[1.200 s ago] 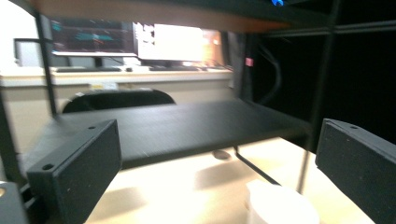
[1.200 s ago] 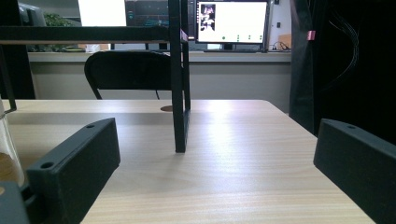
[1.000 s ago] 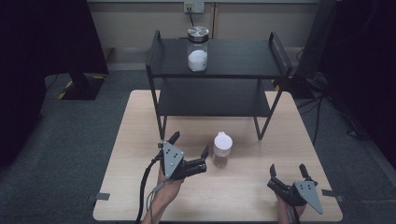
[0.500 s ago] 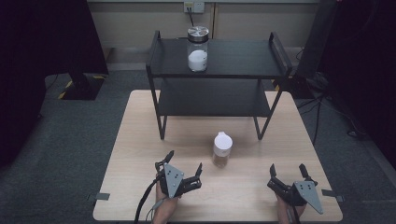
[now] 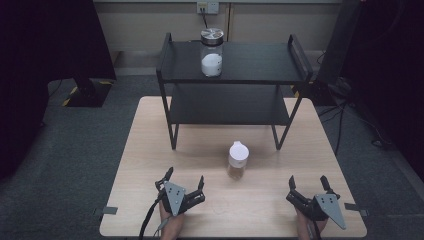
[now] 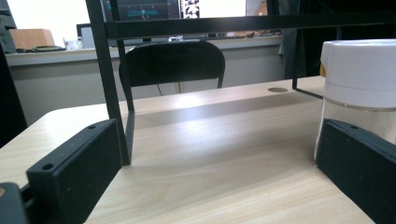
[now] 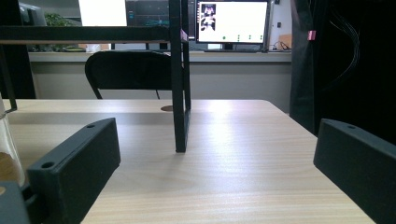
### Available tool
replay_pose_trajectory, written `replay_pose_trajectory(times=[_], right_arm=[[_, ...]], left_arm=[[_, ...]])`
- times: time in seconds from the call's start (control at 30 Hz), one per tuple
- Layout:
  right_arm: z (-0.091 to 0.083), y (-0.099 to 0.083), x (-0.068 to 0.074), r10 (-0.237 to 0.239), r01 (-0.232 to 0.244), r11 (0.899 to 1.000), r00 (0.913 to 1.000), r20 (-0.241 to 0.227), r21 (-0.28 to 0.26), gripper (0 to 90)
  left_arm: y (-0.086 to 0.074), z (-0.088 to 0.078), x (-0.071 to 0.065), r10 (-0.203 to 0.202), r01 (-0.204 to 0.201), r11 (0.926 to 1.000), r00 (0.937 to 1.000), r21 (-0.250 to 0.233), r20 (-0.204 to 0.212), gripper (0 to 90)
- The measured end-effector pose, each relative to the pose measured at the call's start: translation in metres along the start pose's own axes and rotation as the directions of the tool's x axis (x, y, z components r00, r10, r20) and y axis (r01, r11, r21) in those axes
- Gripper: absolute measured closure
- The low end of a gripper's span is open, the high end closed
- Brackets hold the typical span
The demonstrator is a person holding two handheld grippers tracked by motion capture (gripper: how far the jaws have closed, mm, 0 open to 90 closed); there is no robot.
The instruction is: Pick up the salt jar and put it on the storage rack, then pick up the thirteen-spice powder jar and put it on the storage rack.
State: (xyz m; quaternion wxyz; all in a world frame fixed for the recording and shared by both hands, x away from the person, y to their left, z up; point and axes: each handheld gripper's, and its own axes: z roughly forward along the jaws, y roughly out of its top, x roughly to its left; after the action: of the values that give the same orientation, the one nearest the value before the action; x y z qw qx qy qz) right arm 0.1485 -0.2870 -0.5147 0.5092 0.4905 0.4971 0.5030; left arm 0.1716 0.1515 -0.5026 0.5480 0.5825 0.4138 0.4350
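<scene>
A small glass jar with a white lid (image 5: pixel 237 160) stands on the wooden table (image 5: pixel 150 140) in front of the black two-tier shelf (image 5: pixel 235 75). A taller glass jar with a metal lid (image 5: pixel 211 52), part filled with white powder, stands on the shelf's top tier. My left gripper (image 5: pixel 186 181) rests open near the table's front edge, left of the small jar. In the left gripper view that jar (image 6: pixel 359 88) stands just beyond the right jaw. My right gripper (image 5: pixel 308 183) lies open at the front right, with nothing between its jaws.
The shelf's front legs (image 5: pixel 173 135) stand on the table beyond both grippers. In the right gripper view a shelf leg (image 7: pixel 180 93) rises straight ahead. A black chair (image 6: pixel 173 65) and monitors stand behind the table. Dark carpet surrounds the table.
My left gripper has drawn back toward the front edge, away from the small jar, and turned level. The right gripper has stayed put.
</scene>
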Motion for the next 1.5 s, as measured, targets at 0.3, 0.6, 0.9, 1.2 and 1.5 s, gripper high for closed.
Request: replay_pose_trajectory(times=[0.3, 0.6, 0.9, 1.2, 1.5], right_arm=[[0.000, 0.000, 0.000, -0.001, 0.001, 1.000, 1.0000, 0.000, 0.000, 0.0], [0.000, 0.000, 0.000, -0.001, 0.001, 1.000, 1.0000, 0.002, 0.000, 0.0], [0.000, 0.000, 0.000, 0.000, 0.000, 1.000, 1.0000, 0.003, 0.000, 0.0], [0.000, 0.000, 0.003, -0.001, 0.001, 1.000, 0.9998, 0.018, 0.000, 0.0], [0.001, 0.002, 0.003, -0.023, 0.023, 1.000, 0.9997, 0.004, 0.009, 0.3]], left_arm=[[-0.012, 0.001, 0.005, -0.017, 0.017, 0.9994, 0.9998, -0.030, 0.014, 0.0], [-0.015, -0.001, 0.006, -0.059, 0.059, 0.9973, 0.9983, -0.043, 0.001, 0.4], [-0.015, -0.001, 0.007, -0.060, 0.060, 0.9973, 0.9982, -0.042, 0.006, 0.0], [-0.015, -0.001, 0.007, -0.060, 0.060, 0.9973, 0.9982, -0.042, 0.006, 0.0], [-0.015, -0.001, 0.006, -0.061, 0.061, 0.9973, 0.9981, -0.041, 0.003, 0.0]])
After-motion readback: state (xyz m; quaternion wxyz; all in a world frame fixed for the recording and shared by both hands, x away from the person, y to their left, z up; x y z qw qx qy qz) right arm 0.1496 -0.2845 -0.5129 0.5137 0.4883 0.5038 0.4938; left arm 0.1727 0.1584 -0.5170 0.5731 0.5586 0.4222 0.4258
